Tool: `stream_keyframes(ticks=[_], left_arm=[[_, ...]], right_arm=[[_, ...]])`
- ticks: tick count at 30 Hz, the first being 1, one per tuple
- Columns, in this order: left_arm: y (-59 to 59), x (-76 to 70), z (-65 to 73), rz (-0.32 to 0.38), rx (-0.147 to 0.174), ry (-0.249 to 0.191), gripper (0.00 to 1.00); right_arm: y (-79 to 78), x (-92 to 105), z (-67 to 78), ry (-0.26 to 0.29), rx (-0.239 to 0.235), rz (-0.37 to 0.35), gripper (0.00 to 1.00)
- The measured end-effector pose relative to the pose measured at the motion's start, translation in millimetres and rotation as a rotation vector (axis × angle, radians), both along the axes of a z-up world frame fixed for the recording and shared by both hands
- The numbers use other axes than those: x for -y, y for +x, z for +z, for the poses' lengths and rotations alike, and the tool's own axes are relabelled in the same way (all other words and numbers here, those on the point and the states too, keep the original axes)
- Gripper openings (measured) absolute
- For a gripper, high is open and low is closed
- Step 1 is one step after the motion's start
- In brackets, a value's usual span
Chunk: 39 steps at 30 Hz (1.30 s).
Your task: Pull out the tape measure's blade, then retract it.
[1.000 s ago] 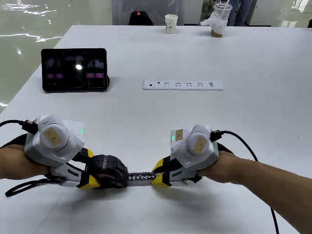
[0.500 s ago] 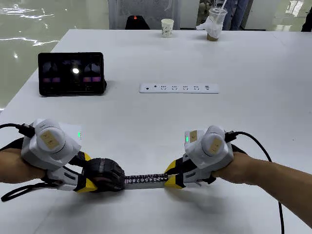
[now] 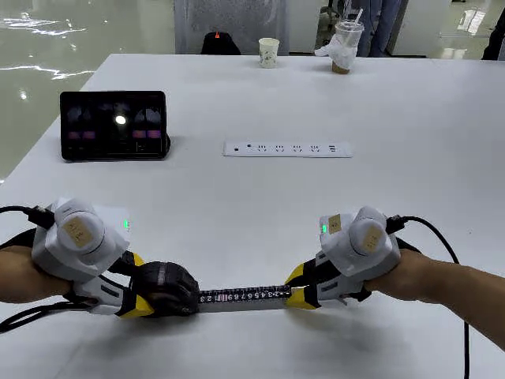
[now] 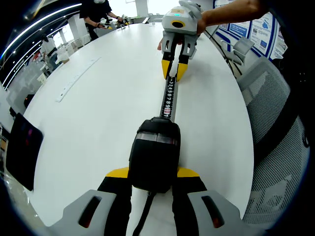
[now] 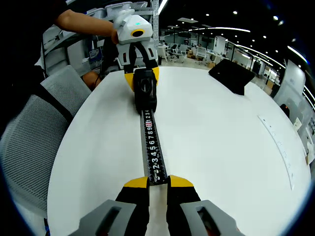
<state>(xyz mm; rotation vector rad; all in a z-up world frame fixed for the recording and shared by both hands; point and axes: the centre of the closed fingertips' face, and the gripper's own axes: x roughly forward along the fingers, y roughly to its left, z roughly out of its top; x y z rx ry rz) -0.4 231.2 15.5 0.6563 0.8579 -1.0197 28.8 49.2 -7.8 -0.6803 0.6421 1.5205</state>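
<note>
The two grippers have drawn further apart than a second ago, and more of the numbered steel blade (image 3: 241, 296) shows between them. The left gripper (image 3: 140, 283) is clamped around the chunky black tape measure case (image 3: 166, 288), which rests on the white table (image 3: 260, 205) close to the person. The right gripper (image 3: 295, 286) pinches the blade's tip. I'd say the pull-out is partly done, and the retracting is all still to come.
</note>
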Motion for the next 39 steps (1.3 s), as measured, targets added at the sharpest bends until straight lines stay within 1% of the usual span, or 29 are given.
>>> stream_keyframes(ticks=[13, 20, 25, 39], left_arm=[[0.1, 0.3, 0.3, 0.004, -0.001, -0.003, 0.25], [0.1, -0.3, 0.4, 0.002, 0.0, 0.001, 0.25], [1.1, -1.1, 0.1, 0.004, -0.002, 0.002, 0.25], [0.5, -1.4, -0.3, -0.002, -0.002, 0.008, 0.25]], right_arm=[[7.8, 28.4, 0.9, -0.035, 0.007, -0.02, 0.09], [9.0, 42.7, 2.7, -0.053, -0.004, -0.025, 0.09], [12.1, 54.4, 2.9, -0.072, 0.002, -0.032, 0.09], [12.8, 78.6, 3.2, -0.107, -0.006, -0.054, 0.08]])
